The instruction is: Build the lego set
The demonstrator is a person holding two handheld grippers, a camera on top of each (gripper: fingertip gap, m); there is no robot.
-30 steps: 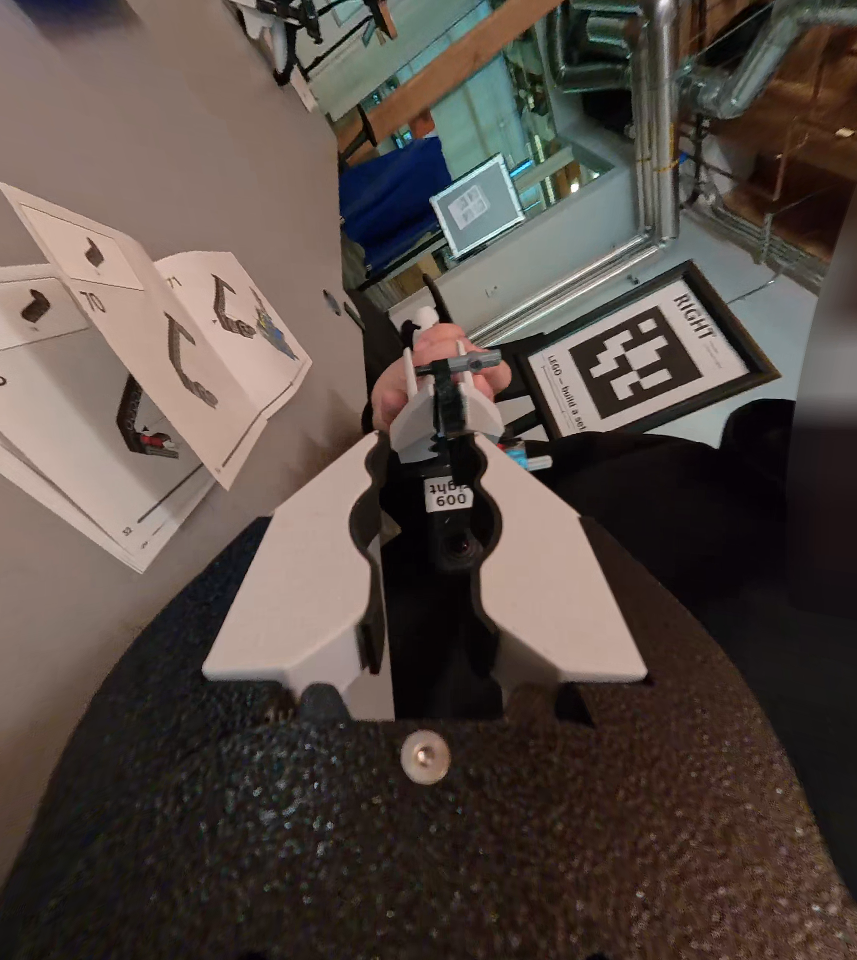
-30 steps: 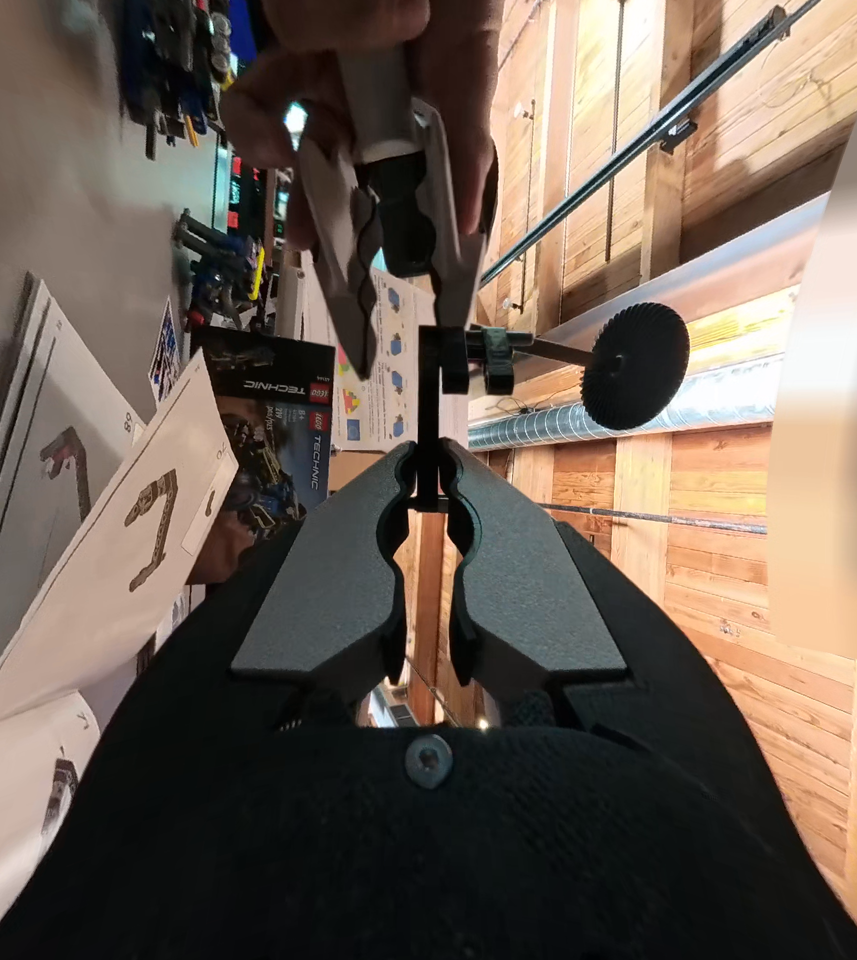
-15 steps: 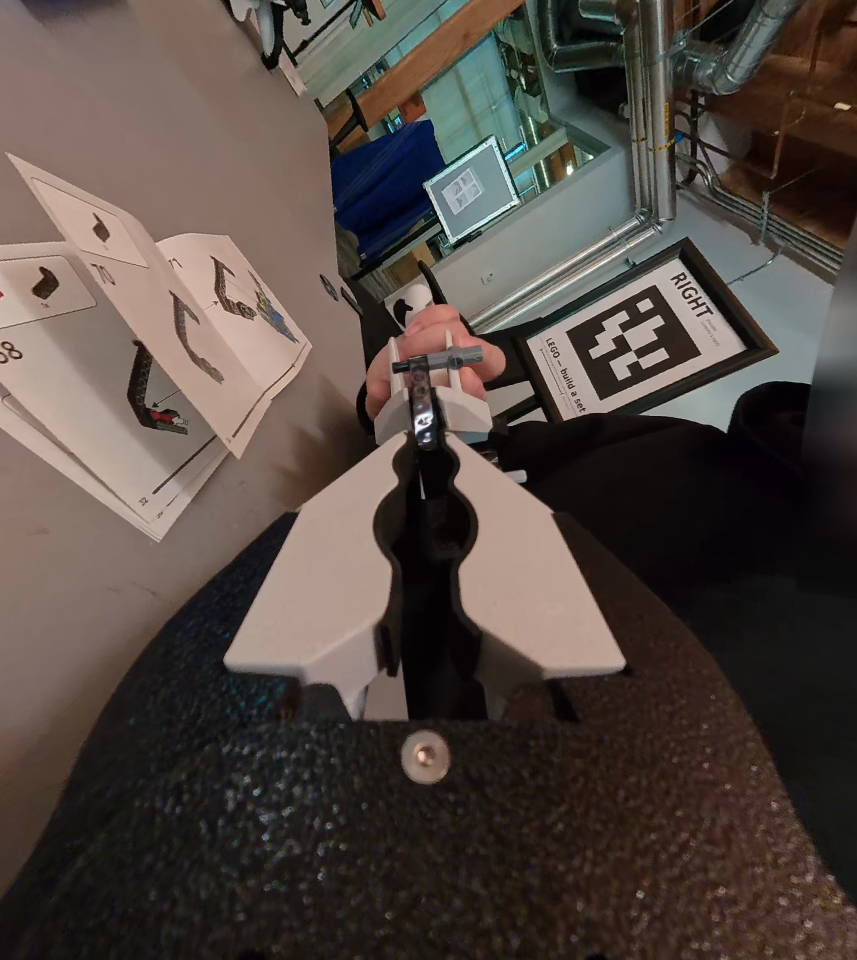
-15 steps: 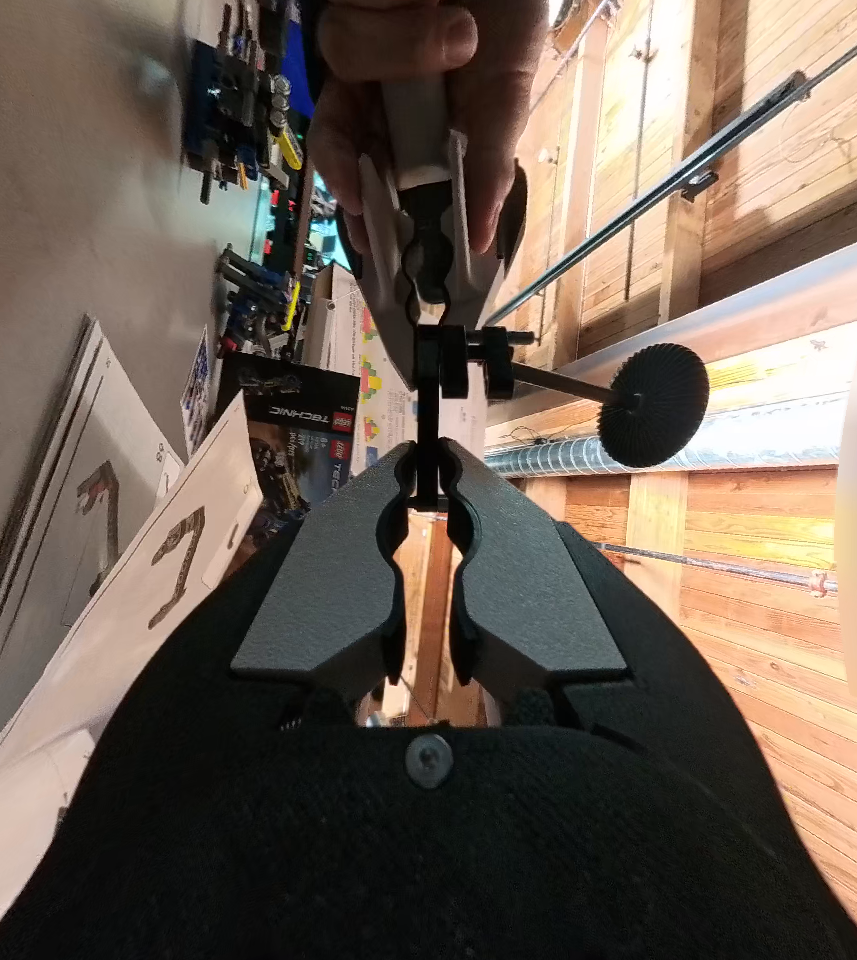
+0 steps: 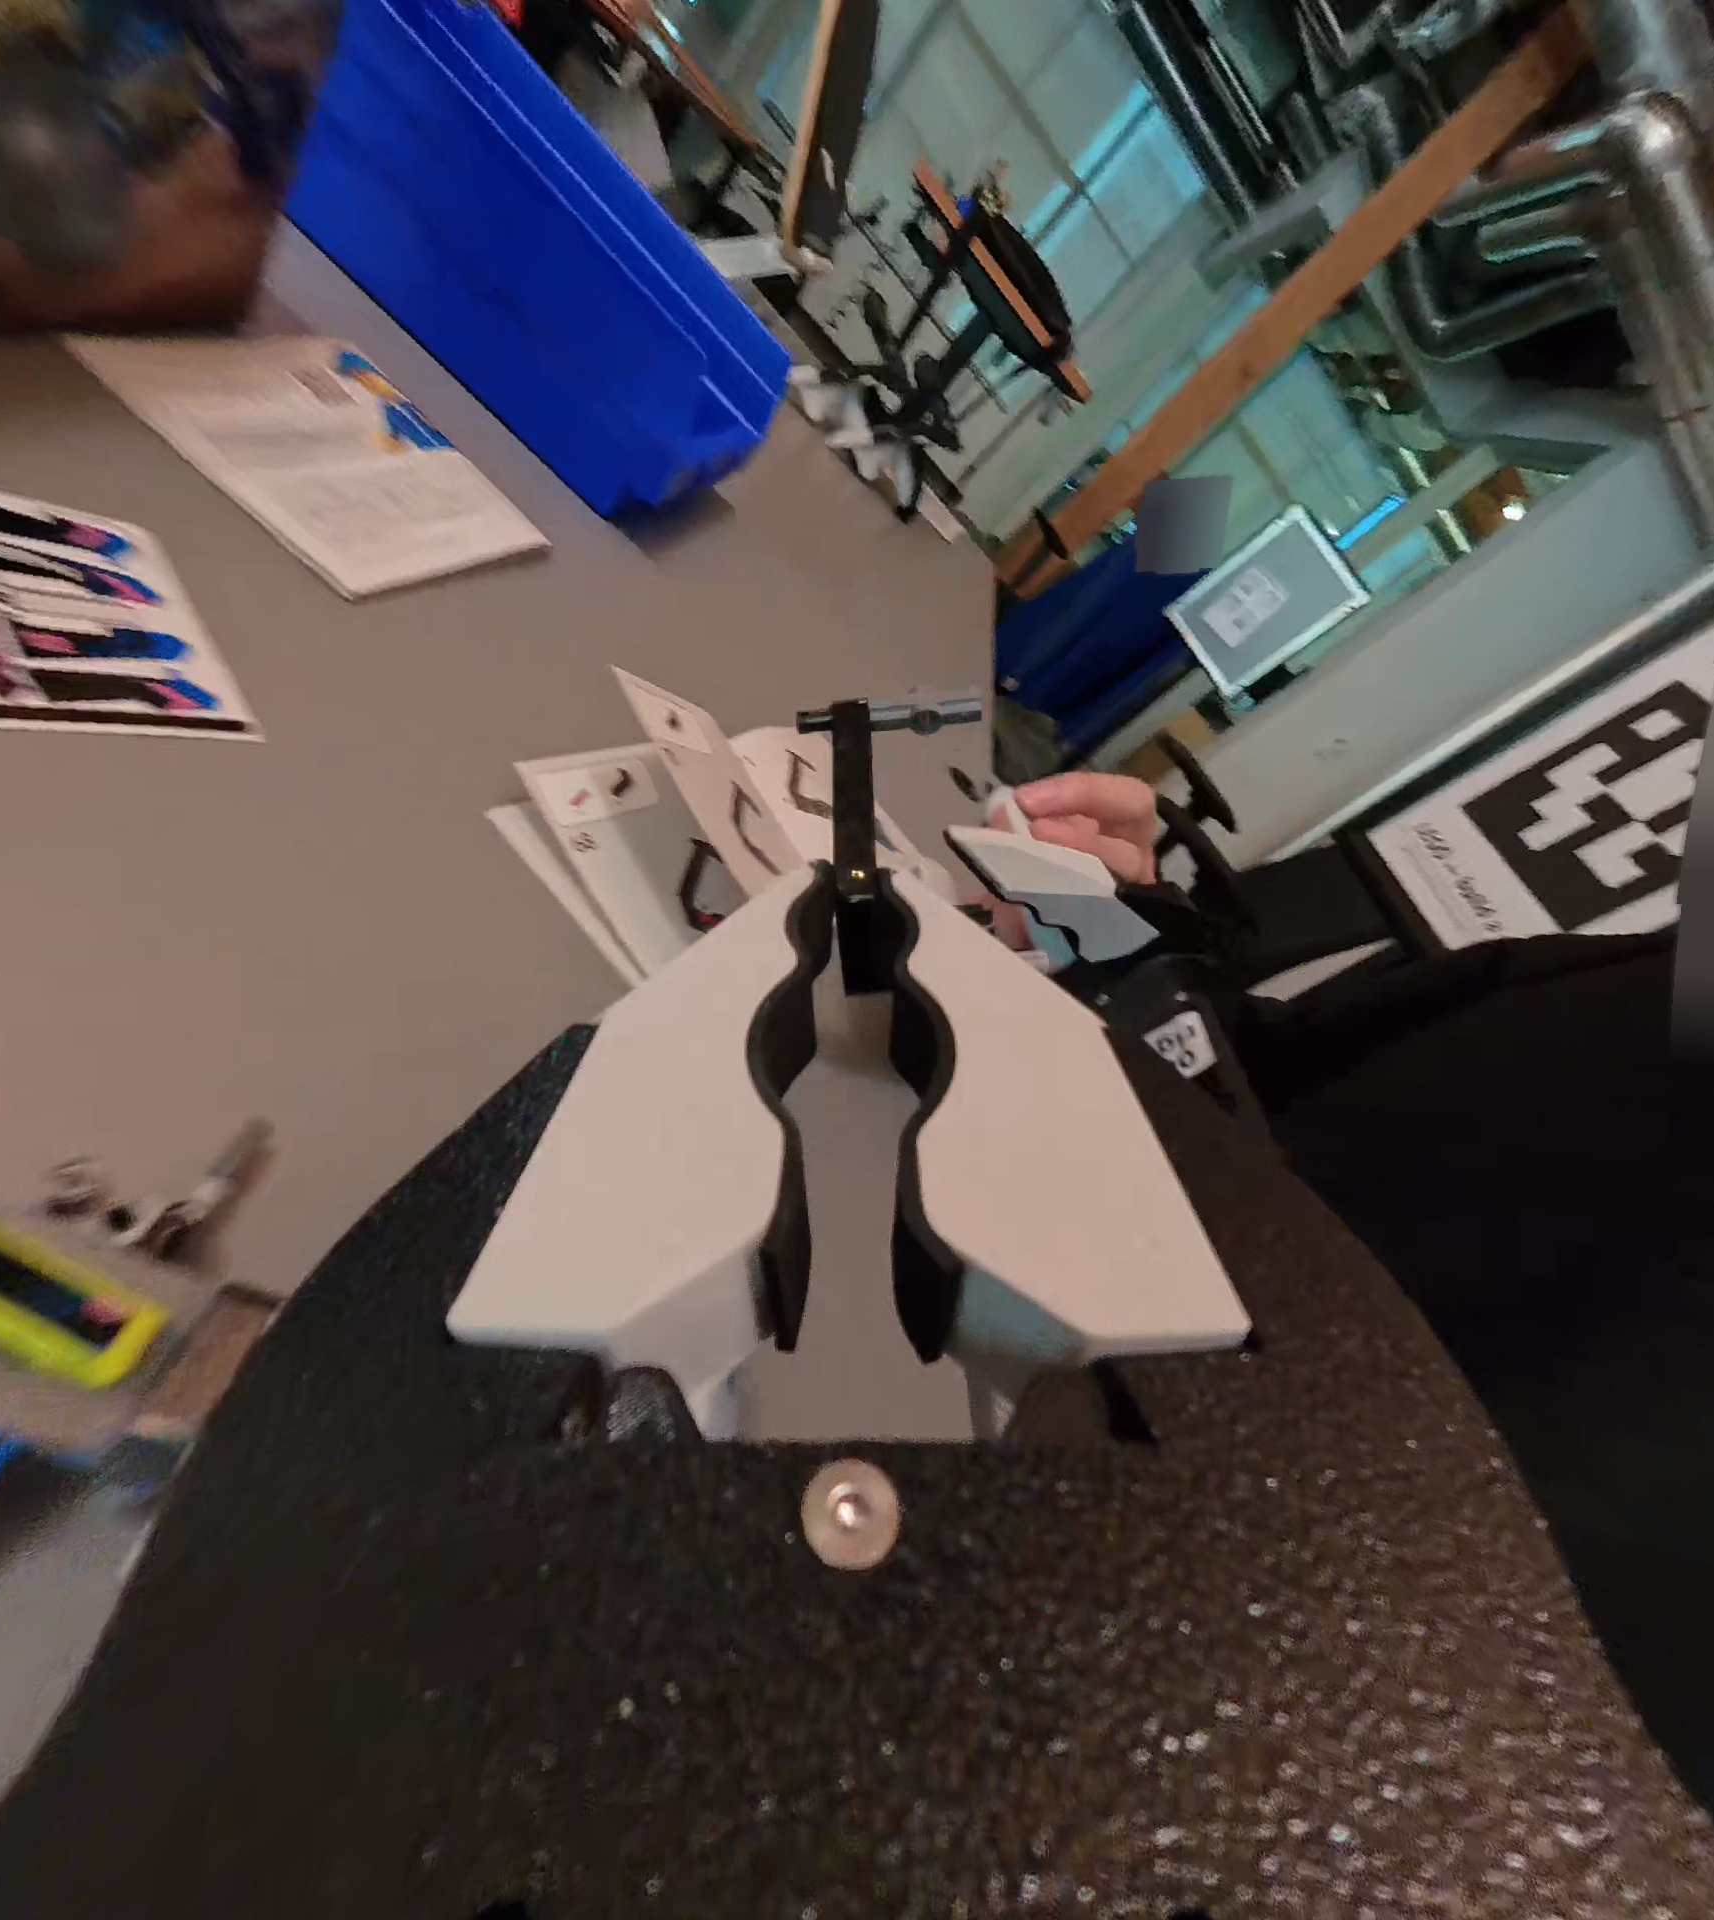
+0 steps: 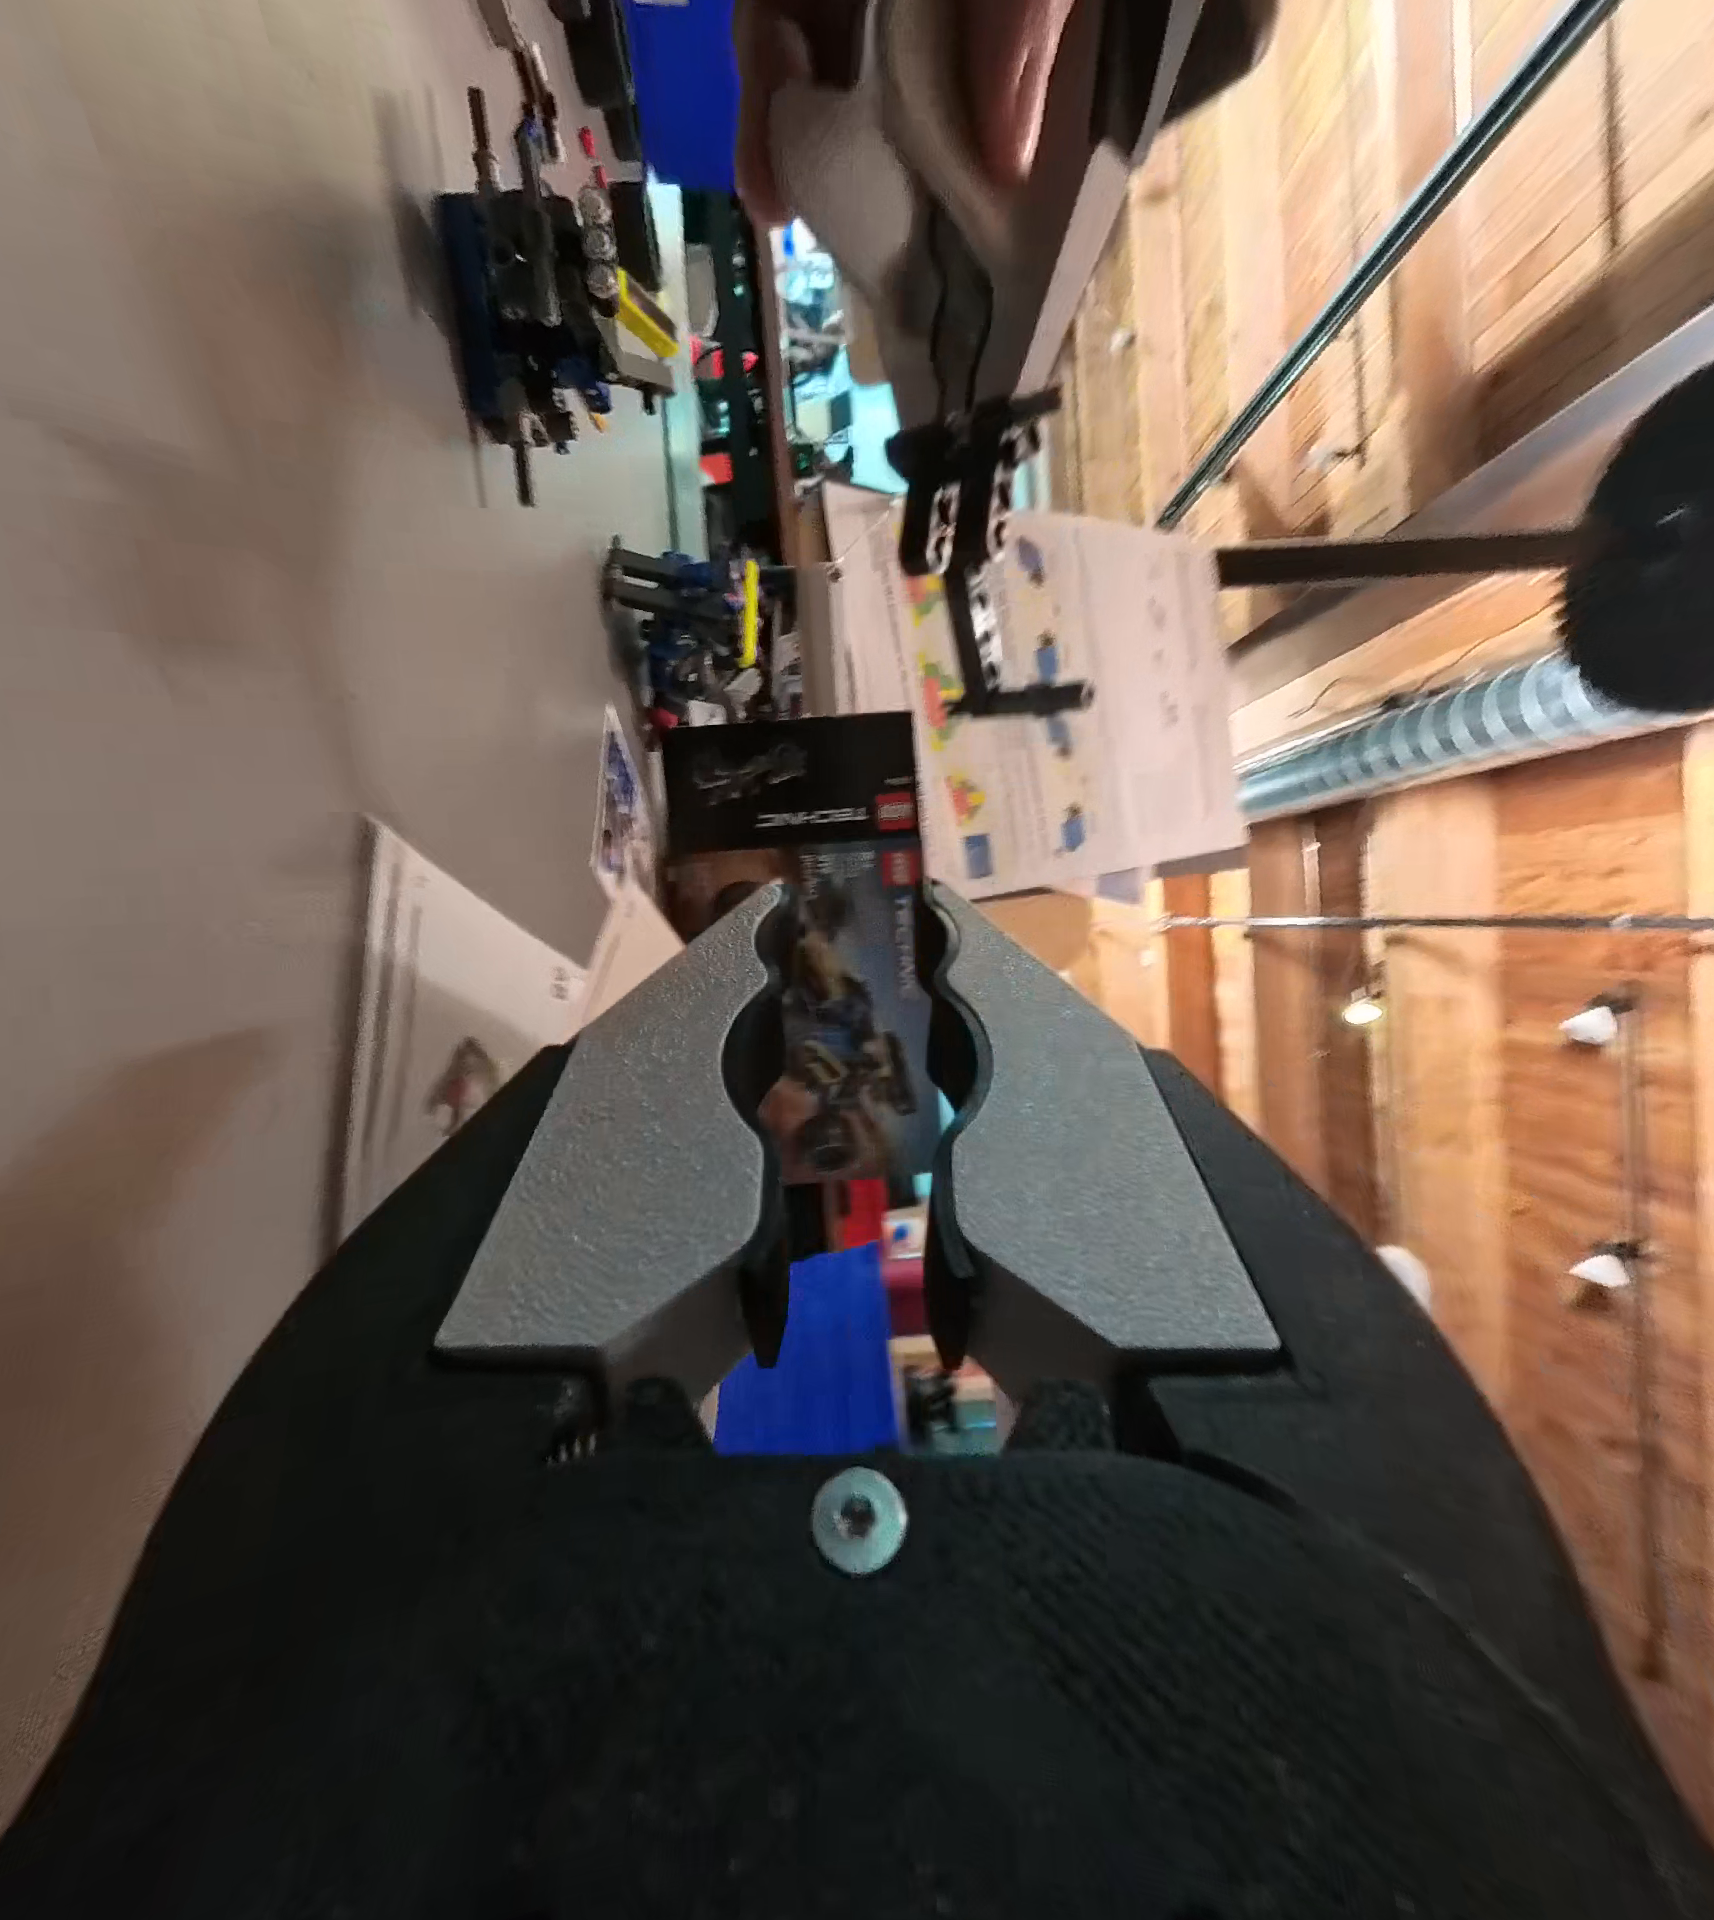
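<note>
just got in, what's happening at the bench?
A person is working two handheld grippers over a grey table. The left gripper pinches a black beam carrying a grey cross axle. The right gripper is open, holding nothing. Open instruction booklets lie behind.

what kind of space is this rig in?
Probably a workshop with a toy-brick building bench: open building-instruction booklets on a grey tabletop, part-built blue and black brick models, exposed silver ceiling ducts, and plank-clad wooden walls.
</note>
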